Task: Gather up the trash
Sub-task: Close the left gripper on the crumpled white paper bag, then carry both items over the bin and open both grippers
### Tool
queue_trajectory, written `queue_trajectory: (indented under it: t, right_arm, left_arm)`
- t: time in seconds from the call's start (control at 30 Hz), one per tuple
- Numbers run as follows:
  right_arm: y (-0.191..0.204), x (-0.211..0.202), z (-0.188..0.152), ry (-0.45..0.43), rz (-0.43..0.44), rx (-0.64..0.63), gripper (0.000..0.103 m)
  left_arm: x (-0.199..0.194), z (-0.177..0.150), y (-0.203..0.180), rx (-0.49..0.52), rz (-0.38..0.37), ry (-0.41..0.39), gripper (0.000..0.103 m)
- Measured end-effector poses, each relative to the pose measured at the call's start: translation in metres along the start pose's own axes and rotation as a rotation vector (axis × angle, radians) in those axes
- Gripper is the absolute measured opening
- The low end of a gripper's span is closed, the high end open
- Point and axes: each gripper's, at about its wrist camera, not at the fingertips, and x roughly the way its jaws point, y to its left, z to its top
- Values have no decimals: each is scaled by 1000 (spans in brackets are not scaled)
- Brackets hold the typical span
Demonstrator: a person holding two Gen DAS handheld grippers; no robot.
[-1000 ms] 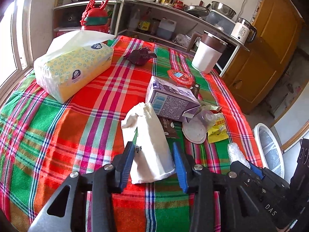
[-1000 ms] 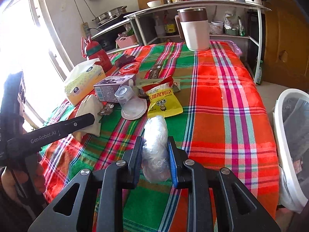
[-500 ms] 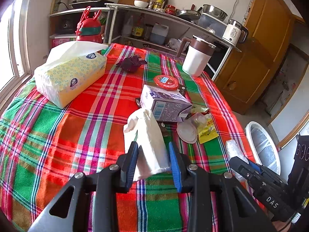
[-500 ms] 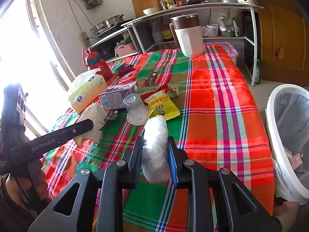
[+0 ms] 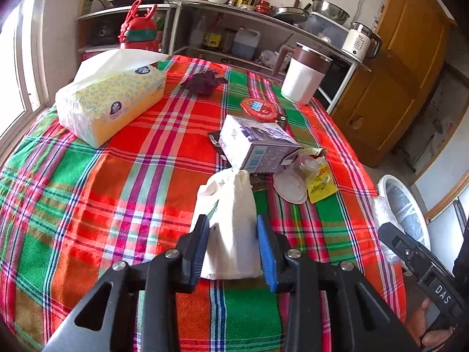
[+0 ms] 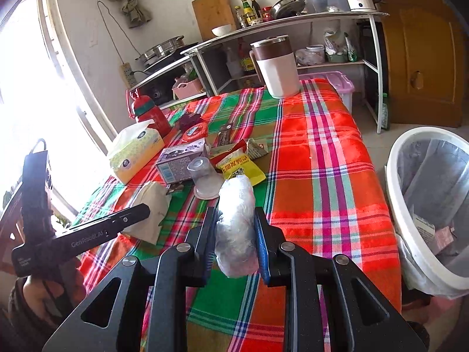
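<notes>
Step in hand: carry-off. My left tongs (image 5: 233,242) pinch a white paper bag (image 5: 231,223); my right tongs (image 6: 234,236) pinch a crumpled clear plastic wad (image 6: 236,223), both over the surface (image 6: 322,176) beside the white bin (image 6: 394,205). Next, I judge: swing each over the bin, spread the tongs. Bin contents: grey liner, some scraps (hard to identify).
</notes>
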Motion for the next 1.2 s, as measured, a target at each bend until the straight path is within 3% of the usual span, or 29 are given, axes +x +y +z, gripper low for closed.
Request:
queue_trajectory:
  t: [0.1, 0.27, 0.43, 0.87, 1.2]
  right_arm:
    - [0, -1, 0, -1, 0, 2, 25]
    - [0, -1, 0, -1, 1, 4, 25]
    - [-3, -4, -1, -9, -5, 12, 25]
    - [-38, -40, 5, -90, -39, 88, 25]
    - [-89, -73, 12, -141, -162, 151, 25]
  left_arm:
    - [5, 0, -8, 55, 57, 0, 56]
    - [20, -3, -11, 71, 101, 41, 56]
    - [13, -4, -16, 104, 89, 35, 42]
    - [-46, 5, -54, 156, -53, -79, 41]
    - [-27, 13, -136, 264, -225, -53, 41]
